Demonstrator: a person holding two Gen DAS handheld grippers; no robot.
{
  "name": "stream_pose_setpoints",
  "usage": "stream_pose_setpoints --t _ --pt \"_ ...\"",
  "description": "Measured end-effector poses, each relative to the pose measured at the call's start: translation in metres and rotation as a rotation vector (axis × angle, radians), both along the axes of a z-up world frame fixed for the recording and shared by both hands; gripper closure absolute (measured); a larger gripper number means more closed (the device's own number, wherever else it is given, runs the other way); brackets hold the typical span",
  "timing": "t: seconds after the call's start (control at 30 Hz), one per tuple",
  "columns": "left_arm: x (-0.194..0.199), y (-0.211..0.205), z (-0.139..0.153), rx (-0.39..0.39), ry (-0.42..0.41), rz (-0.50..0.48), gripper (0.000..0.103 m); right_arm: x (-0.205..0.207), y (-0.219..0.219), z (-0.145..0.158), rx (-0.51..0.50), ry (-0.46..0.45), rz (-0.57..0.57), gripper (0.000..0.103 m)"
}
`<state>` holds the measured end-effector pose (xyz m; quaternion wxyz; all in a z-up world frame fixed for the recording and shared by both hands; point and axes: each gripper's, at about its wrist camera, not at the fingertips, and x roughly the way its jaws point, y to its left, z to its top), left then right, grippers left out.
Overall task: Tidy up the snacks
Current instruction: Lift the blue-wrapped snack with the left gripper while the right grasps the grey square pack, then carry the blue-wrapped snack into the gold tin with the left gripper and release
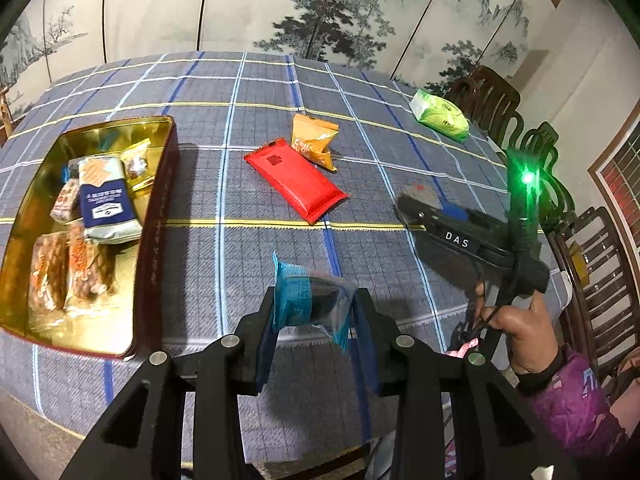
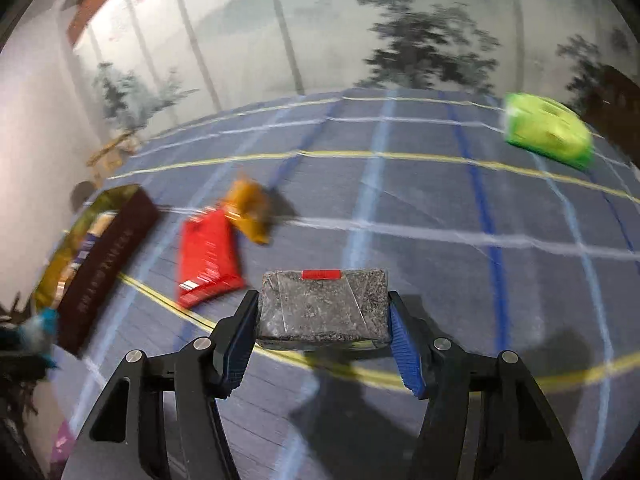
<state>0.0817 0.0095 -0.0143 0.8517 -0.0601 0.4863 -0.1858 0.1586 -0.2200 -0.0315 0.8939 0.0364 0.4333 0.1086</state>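
Observation:
My left gripper is shut on a small blue-wrapped snack, held above the checked tablecloth. To its left stands an open gold-lined tin holding several wrapped snacks. My right gripper is shut on a dark speckled block snack with a red label, one pad against each side. The same gripper shows at the right in the left wrist view. A red packet and an orange packet lie mid-table. A green packet lies at the far right.
Dark wooden chairs line the table's right side. A painted folding screen stands behind the table. A person's hand in a purple sleeve holds the right gripper. The tin's dark red wall is at the left in the right wrist view.

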Motion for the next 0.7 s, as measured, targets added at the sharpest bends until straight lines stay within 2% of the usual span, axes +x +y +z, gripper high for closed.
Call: stream_pose_setpoints --t 0.17,0.27,0.57,0.7 --pt "-0.010 0.021 0.009 -0.004 -0.017 0.027 0.071 -0.008 -0.021 -0.004 0.009 0.003 -0.083 0.041" --pt "-0.013 0.048 0.016 0.008 -0.031 0.074 0.071 -0.004 -0.023 -0.001 0.000 -0.006 -0.104 0.041" --pt "0.002 0.133 0.027 0.143 -0.124 0.218 0.070 -0.006 -0.026 0.002 -0.018 -0.025 -0.145 0.041" --pt "0.016 0.155 0.023 0.205 -0.163 0.251 0.070 -0.008 -0.025 0.003 -0.033 -0.031 -0.148 0.041"
